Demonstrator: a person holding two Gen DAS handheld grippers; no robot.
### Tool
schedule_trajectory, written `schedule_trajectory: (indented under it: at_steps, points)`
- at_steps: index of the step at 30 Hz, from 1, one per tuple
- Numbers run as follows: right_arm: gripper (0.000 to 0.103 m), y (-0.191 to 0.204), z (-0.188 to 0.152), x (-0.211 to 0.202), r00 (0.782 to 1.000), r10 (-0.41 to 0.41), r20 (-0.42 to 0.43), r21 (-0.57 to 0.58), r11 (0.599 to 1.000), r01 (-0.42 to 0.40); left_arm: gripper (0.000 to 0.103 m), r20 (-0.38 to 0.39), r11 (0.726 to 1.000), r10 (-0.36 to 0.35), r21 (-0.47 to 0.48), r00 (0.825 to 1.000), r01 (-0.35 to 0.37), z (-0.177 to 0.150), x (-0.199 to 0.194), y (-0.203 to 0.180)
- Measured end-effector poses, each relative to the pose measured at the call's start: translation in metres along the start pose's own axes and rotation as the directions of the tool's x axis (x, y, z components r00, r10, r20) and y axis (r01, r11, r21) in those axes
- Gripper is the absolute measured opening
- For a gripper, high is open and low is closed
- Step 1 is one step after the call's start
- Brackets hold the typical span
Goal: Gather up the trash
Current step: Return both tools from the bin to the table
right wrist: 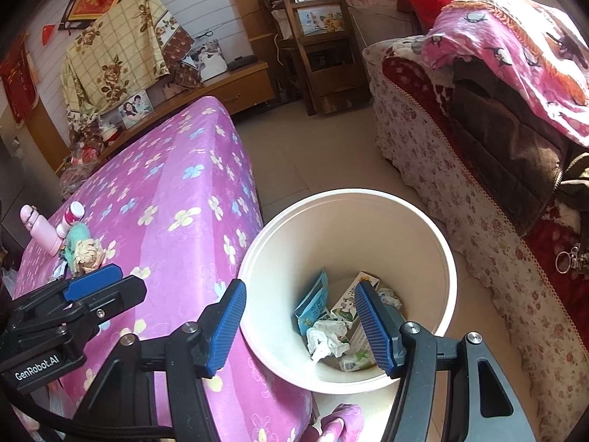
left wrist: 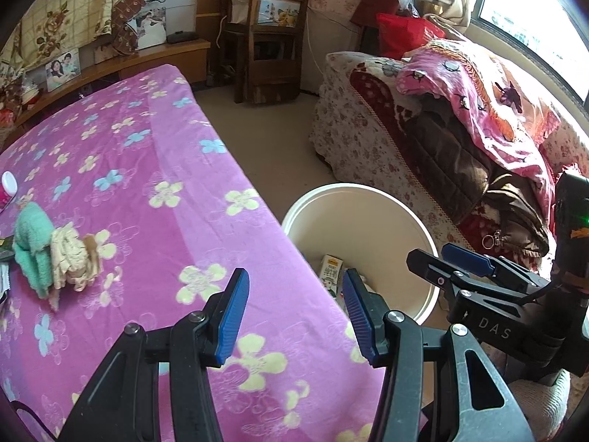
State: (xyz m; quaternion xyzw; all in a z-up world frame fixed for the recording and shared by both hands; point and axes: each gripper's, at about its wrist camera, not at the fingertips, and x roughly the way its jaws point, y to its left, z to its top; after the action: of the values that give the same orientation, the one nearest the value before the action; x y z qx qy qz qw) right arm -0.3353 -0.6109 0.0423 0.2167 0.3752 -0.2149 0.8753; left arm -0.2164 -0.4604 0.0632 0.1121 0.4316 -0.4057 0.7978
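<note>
A cream bucket (right wrist: 447,280) stands on the floor beside the table; inside lie a crumpled white tissue (right wrist: 327,337), a blue packet (right wrist: 313,300) and milk cartons (right wrist: 348,307). My right gripper (right wrist: 302,326) hovers over the bucket's near rim, open with nothing between its blue pads. My left gripper (left wrist: 292,318) is open and empty above the table's corner, beside the bucket (left wrist: 423,232). The right gripper (left wrist: 465,261) shows at the right of the left wrist view. On the purple floral tablecloth (left wrist: 147,184) lie a mint cloth (left wrist: 33,243) and a beige crumpled wad (left wrist: 73,261).
A pink bottle (right wrist: 42,230) and a small white-capped bottle (right wrist: 71,215) stand at the table's far end. A floral-covered sofa (right wrist: 460,191) with a pink blanket (right wrist: 515,48) flanks the bucket on the right. Wooden chairs (left wrist: 268,37) stand at the back. Tiled floor lies between table and sofa.
</note>
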Motion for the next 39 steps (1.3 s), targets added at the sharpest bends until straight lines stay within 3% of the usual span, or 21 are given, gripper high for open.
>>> schedule_trajectory:
  at_steps: [13, 24, 33, 39]
  points:
    - [0.065, 0.04, -0.001, 0.0, 0.999, 0.039, -0.007, -0.052, 0.998, -0.039, 0.059, 0.032, 0.997, 0.049, -0.065, 0.998, -0.047, -0.016, -0.034, 0.051]
    - [0.065, 0.101, -0.01, 0.014, 0.992, 0.114, -0.058, -0.14, 0.983, -0.121, 0.059, 0.019, 0.971, 0.14, -0.197, 0.99, -0.133, -0.044, -0.065, 0.138]
    - [0.065, 0.155, -0.016, 0.031, 0.973, 0.194, -0.126, -0.209, 0.954, -0.217, 0.059, 0.0, 0.906, 0.259, -0.346, 0.966, -0.244, -0.07, -0.104, 0.242]
    - [0.065, 0.198, -0.011, 0.051, 0.941, 0.28, -0.188, -0.224, 0.921, -0.319, 0.064, -0.018, 0.83, 0.38, -0.434, 0.925, -0.35, -0.059, -0.12, 0.33]
